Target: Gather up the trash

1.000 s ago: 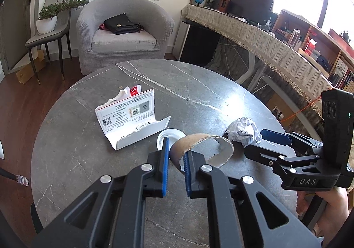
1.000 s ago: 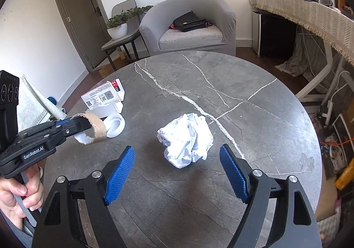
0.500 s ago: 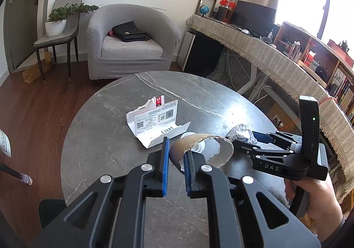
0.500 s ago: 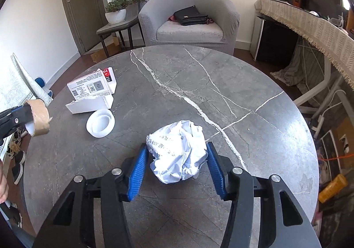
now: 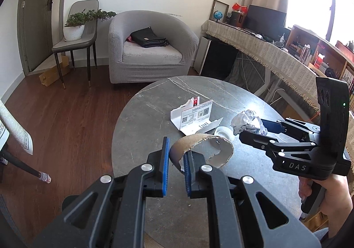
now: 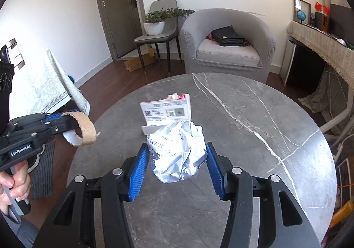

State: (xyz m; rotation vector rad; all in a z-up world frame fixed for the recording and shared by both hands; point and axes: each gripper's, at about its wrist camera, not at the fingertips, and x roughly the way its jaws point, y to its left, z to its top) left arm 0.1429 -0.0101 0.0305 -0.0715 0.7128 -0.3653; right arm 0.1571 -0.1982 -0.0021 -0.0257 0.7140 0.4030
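At the left, the left gripper (image 5: 176, 153) is closed tight on the wall of a torn cardboard ring (image 5: 205, 148), held up off the round marble table (image 5: 141, 128) near its left edge. Farther in, toward the middle, an opened white package (image 6: 167, 112) with printed labels lies on the table, with a small white cap (image 5: 223, 132) beside it. To the right, the right gripper (image 6: 177, 157) has its blue pads pressed on a crumpled paper ball (image 6: 177, 150), lifted clear of the tabletop.

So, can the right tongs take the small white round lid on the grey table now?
Probably not: the right tongs already grip the crumpled white paper ball, so the white lid needs emptied tongs first.
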